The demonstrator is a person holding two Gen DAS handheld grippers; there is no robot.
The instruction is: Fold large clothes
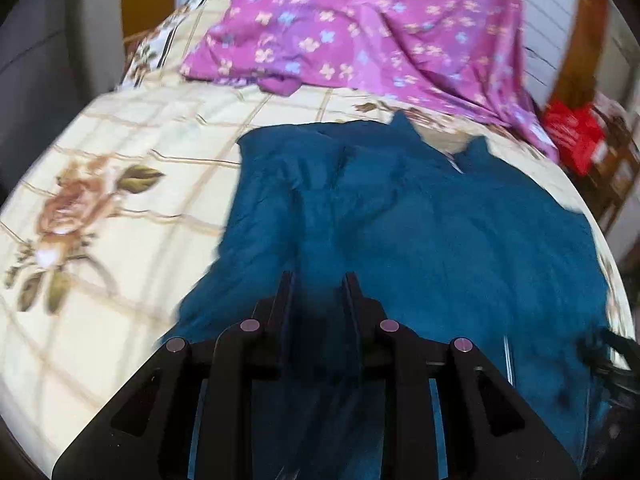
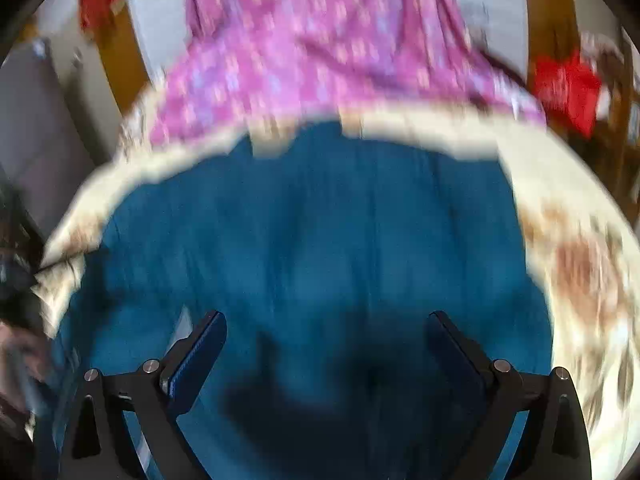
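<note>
Firstly, the left wrist view: the left gripper (image 1: pixel 318 280) is pointing down and forward at a teal garment (image 1: pixel 420 216) spreading out ahead of it on a cream bedsheet (image 1: pixel 120 152) printed with roses. Its jaws are sitting close together and clamping a fold of the teal fabric, which is bunching and running back between the fingers. Beyond the garment, a purple flowered cloth (image 1: pixel 360 28) is lying at the far side of the bed, and something red (image 1: pixel 572 136) is showing off to the far right.

Next, the right wrist view, heavily blurred: the right gripper (image 2: pixel 326 320) is hovering over the same teal garment (image 2: pixel 320 216), its jaws standing wide apart and pressing on nothing.

Judging the step as carrying a gripped edge across for a fold, it is going best if the clamped fabric is kept taut and level while the free gripper is pinning or catching the matching edge.

No brand, label or writing is readable in either view
</note>
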